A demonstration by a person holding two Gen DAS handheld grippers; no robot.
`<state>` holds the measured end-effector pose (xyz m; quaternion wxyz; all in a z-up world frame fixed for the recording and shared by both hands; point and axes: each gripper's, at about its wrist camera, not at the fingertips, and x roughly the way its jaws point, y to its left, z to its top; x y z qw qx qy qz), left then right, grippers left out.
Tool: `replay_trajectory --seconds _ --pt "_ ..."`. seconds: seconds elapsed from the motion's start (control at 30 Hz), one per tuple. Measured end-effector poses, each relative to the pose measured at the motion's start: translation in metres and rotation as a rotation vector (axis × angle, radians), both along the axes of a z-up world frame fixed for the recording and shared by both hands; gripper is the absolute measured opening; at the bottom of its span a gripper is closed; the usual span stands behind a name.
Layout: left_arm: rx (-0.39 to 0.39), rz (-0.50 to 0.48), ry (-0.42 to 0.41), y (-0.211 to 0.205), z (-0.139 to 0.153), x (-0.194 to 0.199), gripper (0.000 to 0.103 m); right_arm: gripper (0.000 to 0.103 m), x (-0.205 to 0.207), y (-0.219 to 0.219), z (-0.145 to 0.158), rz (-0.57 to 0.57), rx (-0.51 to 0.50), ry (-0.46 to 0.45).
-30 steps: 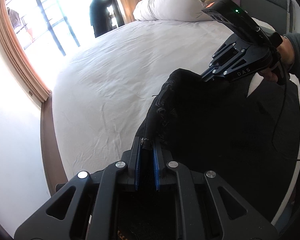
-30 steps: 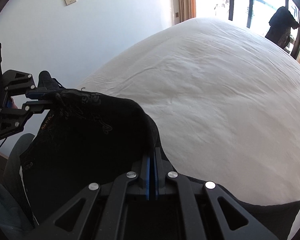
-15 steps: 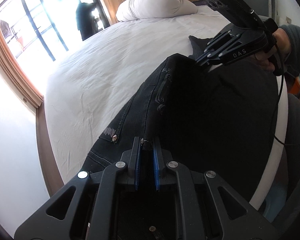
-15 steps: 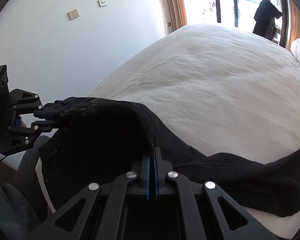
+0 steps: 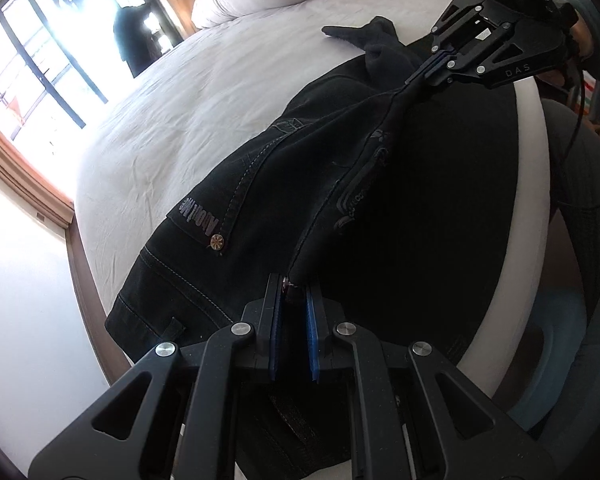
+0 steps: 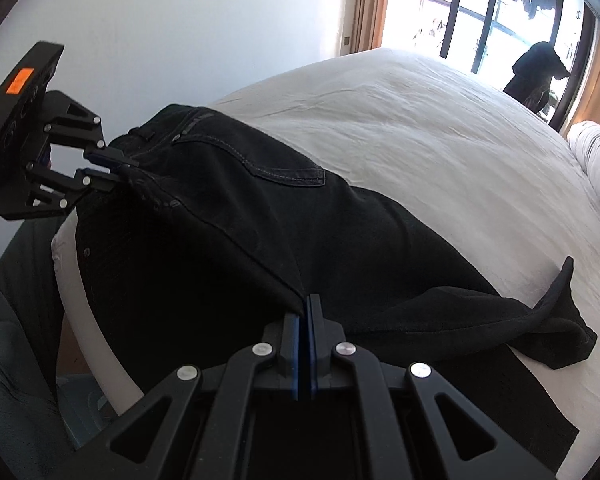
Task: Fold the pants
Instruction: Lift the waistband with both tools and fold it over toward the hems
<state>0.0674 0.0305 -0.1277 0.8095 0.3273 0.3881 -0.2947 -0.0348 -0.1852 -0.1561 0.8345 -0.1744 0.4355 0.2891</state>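
Left wrist view, left hand-held gripper [image 5: 294, 292]: clamped on the edge of the black denim pants [image 5: 260, 184] at the waist end.
Left wrist view, right hand-held gripper [image 5: 424, 70]: pinching the same fabric ridge farther along, so the edge is raised taut between the two.
Left wrist view, pants: spread over the white-sheeted bed [image 5: 188, 120], near its side edge.
Right wrist view, right hand-held gripper [image 6: 304, 308]: narrow, fabric caught between the pads.
Right wrist view, left hand-held gripper [image 6: 118, 170]: gripping the waistband.
Right wrist view, pants [image 6: 300, 220]: one leg end lies crumpled on the bed [image 6: 420, 128].
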Motion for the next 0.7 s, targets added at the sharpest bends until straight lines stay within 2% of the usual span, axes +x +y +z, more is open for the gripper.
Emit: replay_trajectory --seconds 0.27,0.53,0.7 --pt "0.066 -0.093 0.013 0.005 -0.025 -0.014 0.009 0.004 -0.034 0.022 -0.022 0.02 -0.124 -0.051" --pt "0.107 -0.159 0.021 0.003 -0.034 -0.01 0.009 0.004 -0.056 0.033 -0.038 0.061 -0.191 -0.067" --pt "0.098 -0.182 0.045 0.013 -0.032 -0.014 0.009 0.004 -0.065 0.036 -0.044 0.085 -0.224 -0.078"
